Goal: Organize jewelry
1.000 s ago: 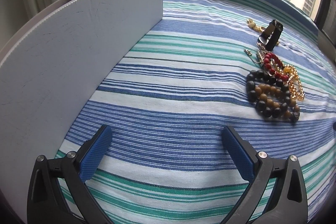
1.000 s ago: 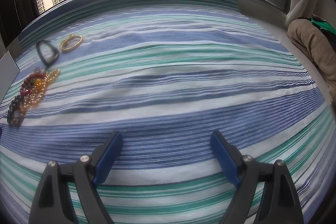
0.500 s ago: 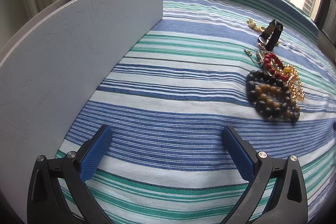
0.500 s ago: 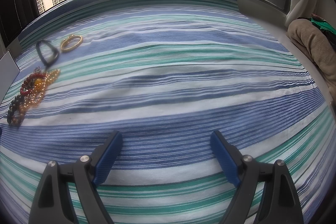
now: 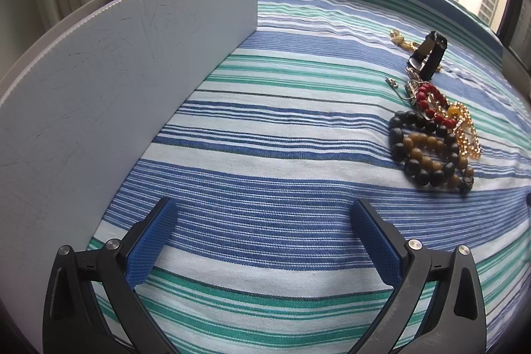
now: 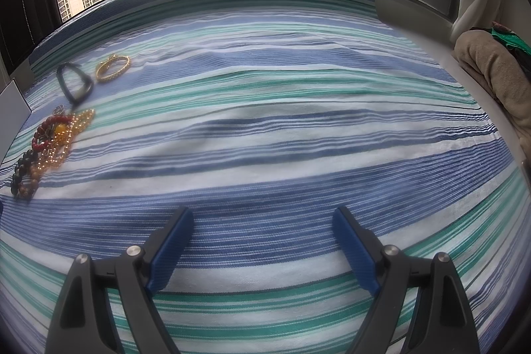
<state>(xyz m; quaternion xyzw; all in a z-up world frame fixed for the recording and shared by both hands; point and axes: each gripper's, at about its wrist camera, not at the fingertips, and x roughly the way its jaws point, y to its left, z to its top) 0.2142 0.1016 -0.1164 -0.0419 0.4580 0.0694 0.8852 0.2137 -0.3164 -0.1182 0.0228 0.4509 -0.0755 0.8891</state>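
Striped blue, green and white cloth (image 5: pixel 265 128) under both claws. Ahead and right of left claw (image 5: pixel 264 241): heaped round bead bracelets (image 5: pixel 428 151), gold chain (image 5: pixel 468 131), black band (image 5: pixel 429 57). Far left of right claw (image 6: pixel 264 241). Both claws wide apart, holding nothing.

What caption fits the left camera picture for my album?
Open left claw hovers over a striped cloth, with a heap of bead bracelets to its right and a white board to its left.

Bright overexposed window backlight; fisheye-warped, vignetted edges.
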